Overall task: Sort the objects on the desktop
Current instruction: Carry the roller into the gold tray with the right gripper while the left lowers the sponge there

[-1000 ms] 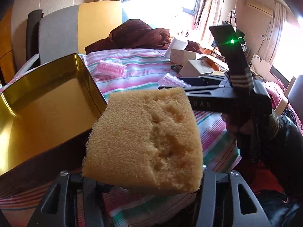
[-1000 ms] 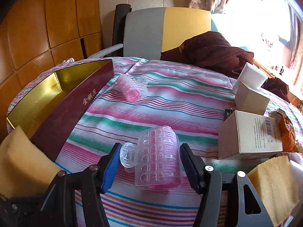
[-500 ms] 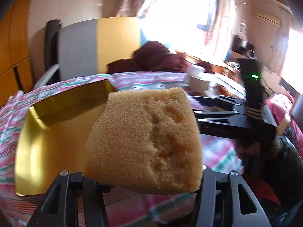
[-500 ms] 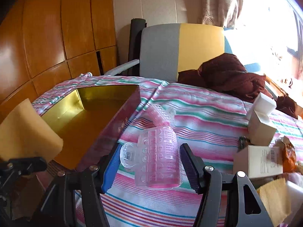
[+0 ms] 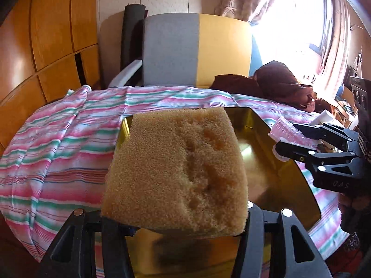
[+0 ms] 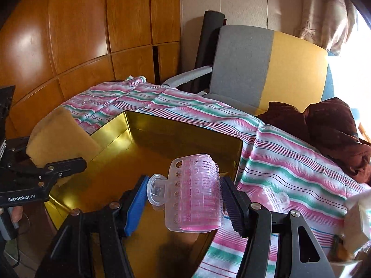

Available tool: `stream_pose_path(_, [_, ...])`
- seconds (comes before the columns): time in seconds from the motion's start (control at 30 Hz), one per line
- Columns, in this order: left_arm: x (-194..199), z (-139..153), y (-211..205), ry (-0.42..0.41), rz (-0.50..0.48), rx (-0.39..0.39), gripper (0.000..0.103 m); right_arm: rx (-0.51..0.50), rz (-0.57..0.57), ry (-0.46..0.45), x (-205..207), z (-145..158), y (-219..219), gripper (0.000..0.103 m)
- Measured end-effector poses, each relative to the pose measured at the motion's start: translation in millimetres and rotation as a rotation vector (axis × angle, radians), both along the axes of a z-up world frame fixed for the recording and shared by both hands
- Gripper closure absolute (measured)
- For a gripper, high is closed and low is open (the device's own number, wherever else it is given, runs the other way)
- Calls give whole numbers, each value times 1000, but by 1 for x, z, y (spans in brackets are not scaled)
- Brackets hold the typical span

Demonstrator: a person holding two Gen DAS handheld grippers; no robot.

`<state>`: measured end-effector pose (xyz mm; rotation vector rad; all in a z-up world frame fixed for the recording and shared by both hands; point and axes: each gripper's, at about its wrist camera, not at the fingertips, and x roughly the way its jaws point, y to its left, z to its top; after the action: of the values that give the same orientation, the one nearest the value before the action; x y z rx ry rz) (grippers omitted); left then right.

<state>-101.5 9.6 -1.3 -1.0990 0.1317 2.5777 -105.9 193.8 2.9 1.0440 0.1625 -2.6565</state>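
Two hand-held grippers in play. Left hand-held gripper (image 5: 176,222) clamped on one yellow sponge (image 5: 176,169), held up over the gold tin (image 5: 273,176) near its 7 o'clock corner. Right hand-held gripper (image 6: 185,199) closed on one clear-pink hair roller (image 6: 193,192), hanging above the tin's 5 o'clock edge (blue pad on one finger, dark ribbed pad on the other).

Hair rollers counted: two. One in the grip, a second roller (image 6: 274,197) lying on the striped cloth (image 6: 289,162) at 3 o'clock from the held one, just beside the right finger. Sponges: one for sure; something pale at the far right edge, too cropped to tell.

One container, the gold tin, sitting on the cloth-covered bench. Nothing seen lying on the tin's visible floor, just reflections; part of it hidden behind the sponge. One brown bundle of fabric (image 6: 334,134) at 2 o'clock on the bench. One grey-and-yellow chair (image 6: 266,69) at 12 o'clock behind the bench.
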Motion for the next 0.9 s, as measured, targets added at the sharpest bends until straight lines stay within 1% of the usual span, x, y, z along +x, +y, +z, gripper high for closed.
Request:
stream_pose_path(0.07, [-9,0,-6,6,16,-12,48,10,-10,-19,-13,-3,-3,40])
stream_pose_path(0.2, [-31,-6,-10,-26,38,-27,48,11,-39,-69,-36,-10,-4,40])
stream_pose_path(0.27, [-44,-9,-11,-50,54,-46,48,17,-57,-94,-46,-14,-4,40])
stream_pose_path(0.4, [-67,-16,-15,-118,59,-23,48,19,-87,-145,-67,-23,-5,40])
stream_pose_path(0.5, [-80,-23,-14,-152,58,-38,48,27,-104,-177,-80,-31,-4,40])
stream_pose_path(0.6, [-92,-30,-13,-187,66,-56,48,27,-110,-196,-87,-31,-3,40])
stream_pose_path(0.7, [-103,-33,-14,-210,63,-43,48,46,-114,-197,-93,-31,-4,40])
stream_pose_path(0.9, [-134,-44,-14,-296,68,-14,47,76,-113,-199,-107,-34,-5,38])
